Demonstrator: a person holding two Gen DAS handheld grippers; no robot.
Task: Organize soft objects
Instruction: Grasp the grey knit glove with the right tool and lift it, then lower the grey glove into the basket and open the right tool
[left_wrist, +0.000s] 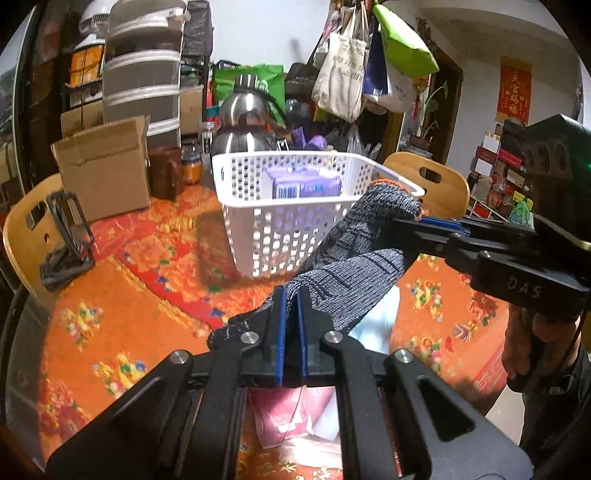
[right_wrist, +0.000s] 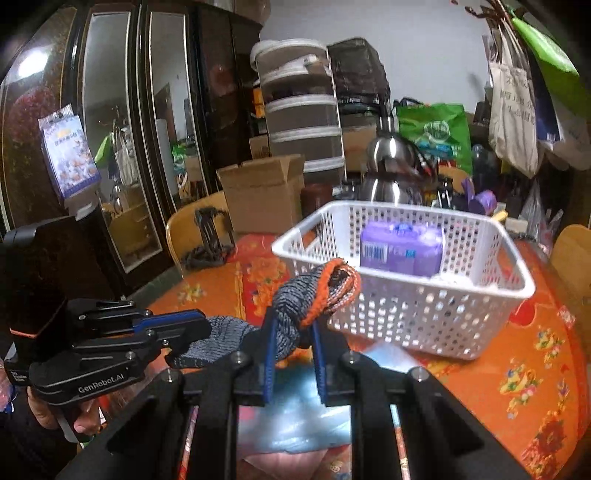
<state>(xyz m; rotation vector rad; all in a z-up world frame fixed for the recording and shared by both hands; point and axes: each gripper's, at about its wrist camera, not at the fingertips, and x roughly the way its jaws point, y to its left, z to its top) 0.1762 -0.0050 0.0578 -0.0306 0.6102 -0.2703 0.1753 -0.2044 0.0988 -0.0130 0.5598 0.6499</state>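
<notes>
A grey knit glove (left_wrist: 354, 254) with an orange cuff (right_wrist: 325, 284) hangs in the air between both grippers, just in front of a white perforated basket (left_wrist: 280, 229). My left gripper (left_wrist: 291, 295) is shut on the glove's finger end. My right gripper (right_wrist: 295, 325) is shut on the cuff end; it shows in the left wrist view (left_wrist: 410, 218) coming in from the right. The basket (right_wrist: 424, 314) holds a purple packet (right_wrist: 402, 251) and stands on the orange floral tablecloth (left_wrist: 110, 295).
A cardboard box (left_wrist: 107, 166), a steel kettle (left_wrist: 243, 122), jars (left_wrist: 192, 166) and stacked clutter stand behind the basket. Wooden chairs (left_wrist: 29, 236) flank the table. Pale plastic bags (right_wrist: 295, 410) lie under the grippers. A dark cabinet (right_wrist: 110, 129) stands at left.
</notes>
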